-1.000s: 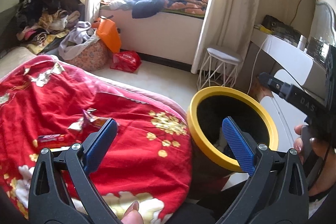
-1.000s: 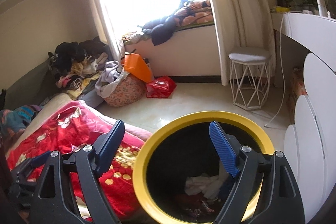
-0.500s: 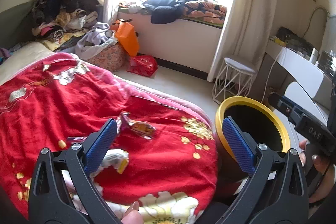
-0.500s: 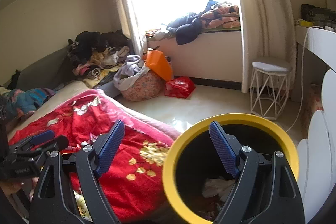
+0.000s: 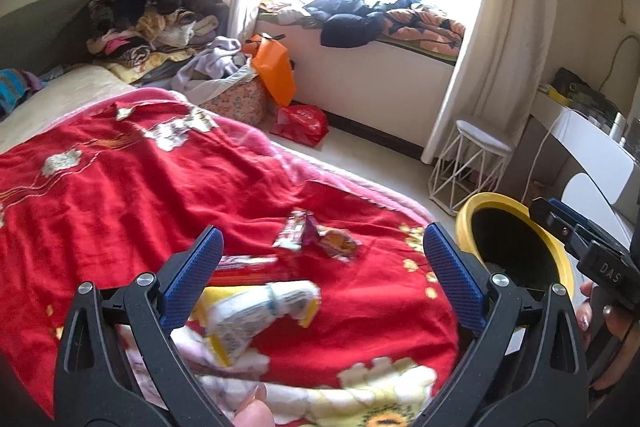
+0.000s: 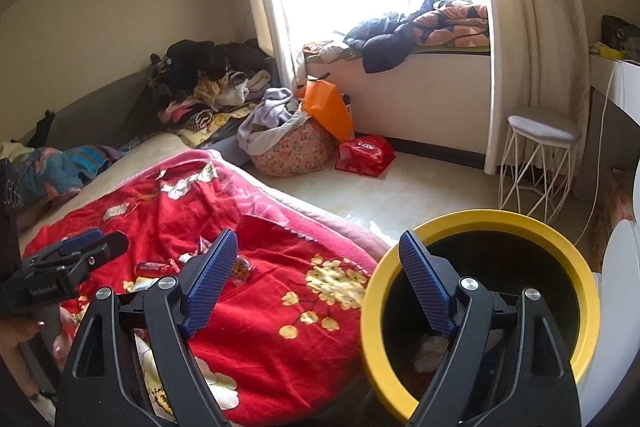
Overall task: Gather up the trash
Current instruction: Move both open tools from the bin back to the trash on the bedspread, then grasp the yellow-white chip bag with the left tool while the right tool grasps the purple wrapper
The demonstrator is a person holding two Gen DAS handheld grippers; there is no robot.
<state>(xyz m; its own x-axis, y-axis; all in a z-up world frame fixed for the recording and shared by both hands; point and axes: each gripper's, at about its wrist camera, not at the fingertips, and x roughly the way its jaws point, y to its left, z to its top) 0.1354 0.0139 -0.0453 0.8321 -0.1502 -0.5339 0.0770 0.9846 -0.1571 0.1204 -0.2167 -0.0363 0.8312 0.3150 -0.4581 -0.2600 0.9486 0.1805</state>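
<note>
Red floral blanket [image 5: 120, 195] covers the bed; a crumpled white-and-yellow wrapper [image 5: 260, 311] lies on it between the left gripper's [image 5: 320, 267] wide-apart, empty jaws. Right gripper [image 6: 316, 283] gapes empty beside the yellow-rimmed bin [image 6: 588, 291].

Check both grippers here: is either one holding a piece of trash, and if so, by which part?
Nothing is held. The left gripper stands open above the wrappers on the red blanket; the right gripper is open and empty beside the yellow-rimmed bin.
</note>
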